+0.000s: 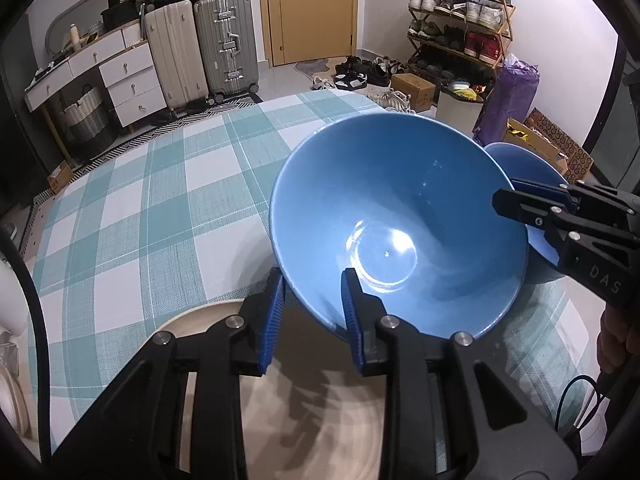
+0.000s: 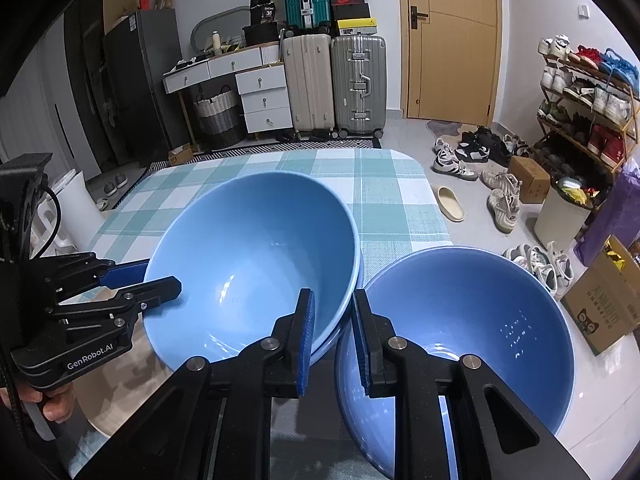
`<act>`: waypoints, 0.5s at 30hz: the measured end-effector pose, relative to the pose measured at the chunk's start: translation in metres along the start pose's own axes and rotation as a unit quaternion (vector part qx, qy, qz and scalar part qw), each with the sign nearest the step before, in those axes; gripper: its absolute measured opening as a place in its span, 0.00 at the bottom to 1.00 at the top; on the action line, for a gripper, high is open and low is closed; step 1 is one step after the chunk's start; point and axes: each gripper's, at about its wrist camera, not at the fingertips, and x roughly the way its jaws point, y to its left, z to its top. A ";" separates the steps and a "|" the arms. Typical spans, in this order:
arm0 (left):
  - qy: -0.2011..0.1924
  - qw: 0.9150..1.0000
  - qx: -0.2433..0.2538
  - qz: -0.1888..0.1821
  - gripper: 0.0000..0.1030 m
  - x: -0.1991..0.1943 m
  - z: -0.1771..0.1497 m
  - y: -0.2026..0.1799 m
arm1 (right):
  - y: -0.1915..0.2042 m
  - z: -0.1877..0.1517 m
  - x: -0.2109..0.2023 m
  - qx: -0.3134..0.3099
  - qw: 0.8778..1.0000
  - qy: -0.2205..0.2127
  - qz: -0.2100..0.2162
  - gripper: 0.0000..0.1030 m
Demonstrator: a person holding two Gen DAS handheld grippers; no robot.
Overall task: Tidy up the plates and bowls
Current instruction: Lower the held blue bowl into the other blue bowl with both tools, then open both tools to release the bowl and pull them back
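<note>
Fingers [image 1: 272, 312] of GenRobot.AI-marked left gripper [image 1: 313, 282] straddle blue bowl's [image 1: 400, 200] rim, spread; DAS-marked right gripper's [image 2: 332, 300] pinch it.

Your left gripper [image 1: 314, 284] points steeply down, its two blue-padded fingers [image 1: 273, 312] straddling the near rim of the large blue bowl [image 1: 400, 216] with a visible gap at the outer pad. Your right gripper [image 2: 332, 308] is pitched down likewise, its jaws nearly closed and clamped on that bowl's rim from the opposite side. Your hand [image 2: 56, 404] grips the left handle.
</note>
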 end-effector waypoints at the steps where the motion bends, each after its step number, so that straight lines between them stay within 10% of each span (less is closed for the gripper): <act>1: 0.000 1.000 0.000 0.000 0.24 0.000 0.000 0.000 | -0.001 0.000 0.000 0.003 1.000 0.001 0.002 0.18; 12: 0.009 1.000 -0.017 -0.013 0.27 0.005 -0.002 0.007 | -0.007 0.000 -0.002 0.014 1.000 0.003 0.003 0.18; 15: 0.008 0.999 -0.025 -0.024 0.41 0.002 -0.001 0.012 | -0.010 0.000 -0.005 0.023 1.000 -0.001 0.000 0.24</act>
